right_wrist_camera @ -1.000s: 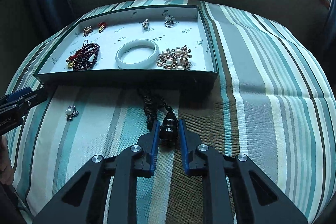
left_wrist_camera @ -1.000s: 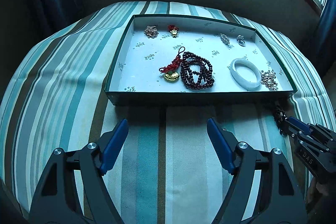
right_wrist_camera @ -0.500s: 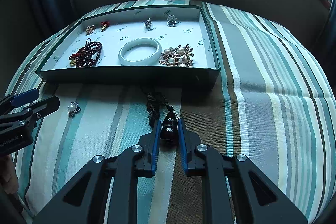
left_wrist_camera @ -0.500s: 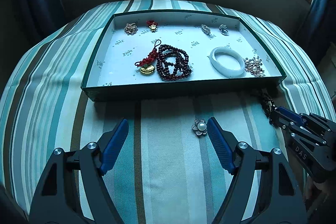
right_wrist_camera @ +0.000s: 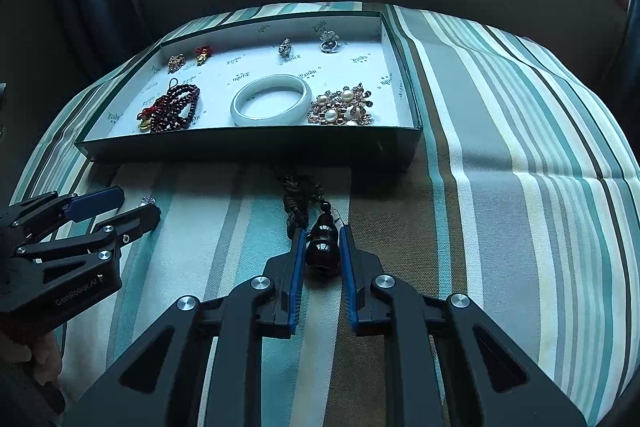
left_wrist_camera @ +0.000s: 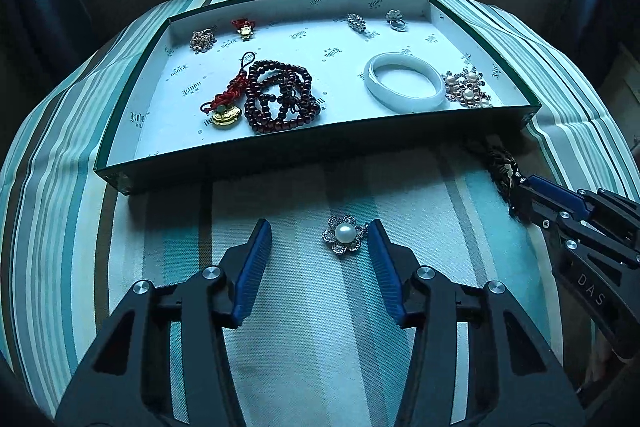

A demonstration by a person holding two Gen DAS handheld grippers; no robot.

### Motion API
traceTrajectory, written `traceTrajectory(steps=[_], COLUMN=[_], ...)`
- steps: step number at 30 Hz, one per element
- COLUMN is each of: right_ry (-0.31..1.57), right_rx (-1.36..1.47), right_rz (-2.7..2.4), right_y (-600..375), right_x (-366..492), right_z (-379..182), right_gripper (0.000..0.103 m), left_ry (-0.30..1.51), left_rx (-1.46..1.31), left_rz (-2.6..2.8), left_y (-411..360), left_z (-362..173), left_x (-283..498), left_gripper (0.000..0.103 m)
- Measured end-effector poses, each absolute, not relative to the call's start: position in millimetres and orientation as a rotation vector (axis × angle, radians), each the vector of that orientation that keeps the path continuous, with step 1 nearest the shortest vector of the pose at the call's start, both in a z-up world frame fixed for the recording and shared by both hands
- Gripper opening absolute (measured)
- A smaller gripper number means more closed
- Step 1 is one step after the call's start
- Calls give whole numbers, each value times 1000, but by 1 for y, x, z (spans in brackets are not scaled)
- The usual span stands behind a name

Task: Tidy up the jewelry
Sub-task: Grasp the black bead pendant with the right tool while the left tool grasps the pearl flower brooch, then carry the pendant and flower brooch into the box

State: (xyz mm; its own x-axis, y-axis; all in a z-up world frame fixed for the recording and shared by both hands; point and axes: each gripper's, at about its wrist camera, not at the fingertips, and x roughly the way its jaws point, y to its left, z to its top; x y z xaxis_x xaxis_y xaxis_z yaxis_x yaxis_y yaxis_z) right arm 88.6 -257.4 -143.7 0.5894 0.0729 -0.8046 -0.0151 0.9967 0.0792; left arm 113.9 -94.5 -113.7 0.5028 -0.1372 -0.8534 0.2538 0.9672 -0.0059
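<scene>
Since a second ago, the left hand-held gripper point(left_wrist_camera: 318, 247) has been brought over the silver flower brooch with a central pearl point(left_wrist_camera: 343, 235), now lower centre of frame, between spread fingers. The right hand-held gripper point(right_wrist_camera: 322, 249) stays pinched on the dark gourd-shaped pendant point(right_wrist_camera: 321, 247), on striped cloth below the green-walled tray point(left_wrist_camera: 320, 151). Both pickups are judged imminent.

front: tray point(left_wrist_camera: 304, 157) wall blocks the way
cloth point(left_wrist_camera: 320, 327) between grippers: just the pearl brooch point(left_wrist_camera: 344, 235)
</scene>
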Motion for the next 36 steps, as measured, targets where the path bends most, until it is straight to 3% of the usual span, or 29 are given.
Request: traceTrajectory(steps=[4,5,36], right_ry=[936,936,879], right_rx=[63,64,89], right_rz=[50,50,89], right_y=[-257,-257,-250], right_x=[88,88,81], right_z=[-144,-144,-123], right_gripper=[18,18,17], left_ry=[1009,1009,972], left_rx=[132,134,97], left_rz=[-265,-273,-277], left_y=[-95,-95,-77], left_z=[-112,-112,-95], left_x=[112,112,104], left_gripper=[21,20,20])
